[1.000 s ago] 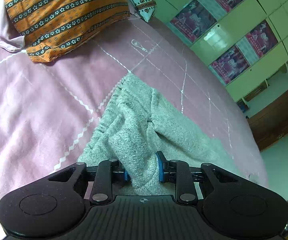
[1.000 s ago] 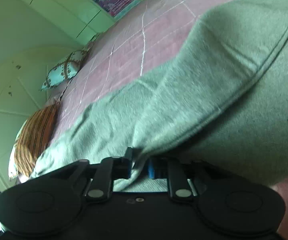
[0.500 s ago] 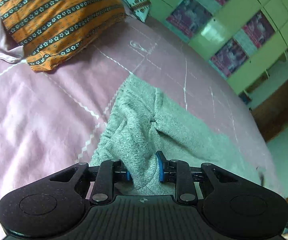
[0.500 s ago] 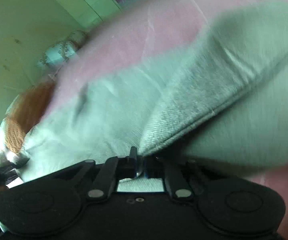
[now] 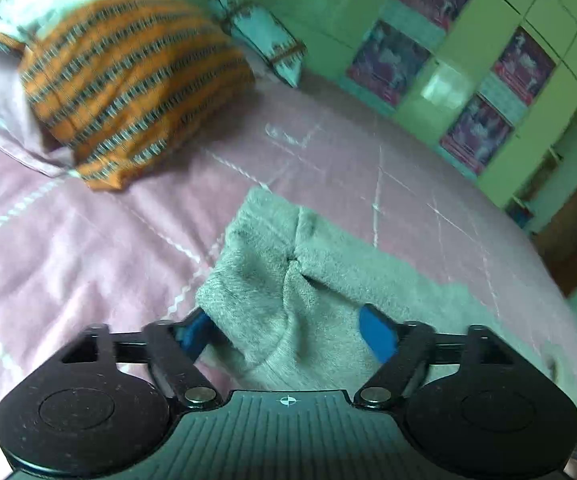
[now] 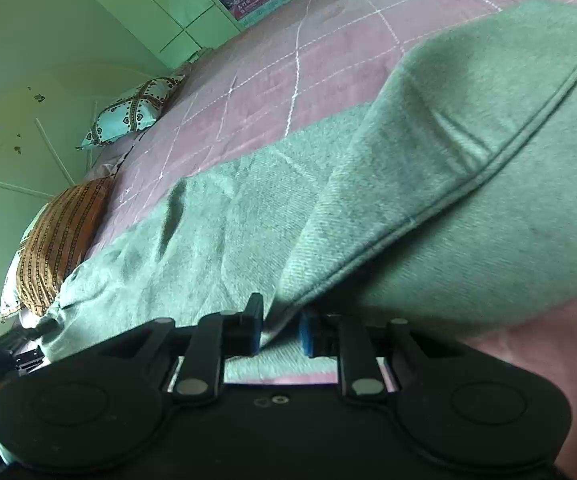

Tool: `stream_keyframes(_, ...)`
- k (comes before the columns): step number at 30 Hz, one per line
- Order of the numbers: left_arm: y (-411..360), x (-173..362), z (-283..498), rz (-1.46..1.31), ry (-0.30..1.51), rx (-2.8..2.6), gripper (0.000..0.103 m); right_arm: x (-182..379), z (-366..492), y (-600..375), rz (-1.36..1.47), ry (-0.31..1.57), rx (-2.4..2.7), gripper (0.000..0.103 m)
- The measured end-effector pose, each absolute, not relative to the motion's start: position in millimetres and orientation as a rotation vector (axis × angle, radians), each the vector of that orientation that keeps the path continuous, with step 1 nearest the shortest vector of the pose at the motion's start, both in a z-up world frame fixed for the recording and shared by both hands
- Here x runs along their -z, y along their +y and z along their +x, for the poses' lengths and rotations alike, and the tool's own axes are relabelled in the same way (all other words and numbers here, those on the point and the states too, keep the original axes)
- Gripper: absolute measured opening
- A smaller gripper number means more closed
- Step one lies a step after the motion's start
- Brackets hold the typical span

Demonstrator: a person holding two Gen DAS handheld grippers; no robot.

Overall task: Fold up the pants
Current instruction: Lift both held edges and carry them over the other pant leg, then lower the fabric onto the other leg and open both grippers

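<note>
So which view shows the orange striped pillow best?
The left wrist view: the orange striped pillow fills the upper left, nearly whole on the pink bedsheet, its dark patterned stripes readable despite some blur. The right wrist view shows it only small and squeezed at the left edge, beyond the grey pants.

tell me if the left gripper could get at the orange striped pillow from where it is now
Probably yes. The left gripper is opening, with the grey pants lying loose between its fingers. Beyond them only bare pink bedspread lies before the orange striped pillow, though it must first clear the pants.
</note>
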State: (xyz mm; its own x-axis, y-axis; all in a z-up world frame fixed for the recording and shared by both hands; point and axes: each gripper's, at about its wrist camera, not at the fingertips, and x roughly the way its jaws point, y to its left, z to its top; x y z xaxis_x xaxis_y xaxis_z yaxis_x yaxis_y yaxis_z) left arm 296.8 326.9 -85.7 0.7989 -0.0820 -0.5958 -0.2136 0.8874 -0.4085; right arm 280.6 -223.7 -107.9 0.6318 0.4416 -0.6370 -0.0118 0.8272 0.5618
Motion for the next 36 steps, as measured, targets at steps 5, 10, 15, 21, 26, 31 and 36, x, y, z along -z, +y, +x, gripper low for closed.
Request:
stream_keyframes(5,300,73,262,-0.494,0.605,-0.163,0.084,100,265,-252,0.624,0.799,-0.237,0.017)
stream_keyframes(10,250,76,248,-0.521,0.623,-0.091,0.084,102,264,-304,0.722,0.734,-0.141,0.017)
stream_keyframes(15,159,78,267,-0.354,0.683,-0.054,0.084,106,267,-338,0.766,0.7,-0.078,0.017)
stream_keyframes(21,48,80,288,-0.227,0.744,0.015,0.084,114,277,-345,0.793,0.69,-0.075,0.018)
stream_keyframes(26,2,106,286,-0.16,0.809,-0.007,0.098,124,290,-353,0.827,0.699,-0.077,0.018)
stream_keyframes(31,1,102,279,-0.166,0.827,0.015,0.098,140,316,-375,0.943,0.702,-0.066,0.015)
stream_keyframes(36,10,102,285,-0.197,0.864,0.049,0.098,149,341,-389,1.008,0.717,-0.04,0.001)
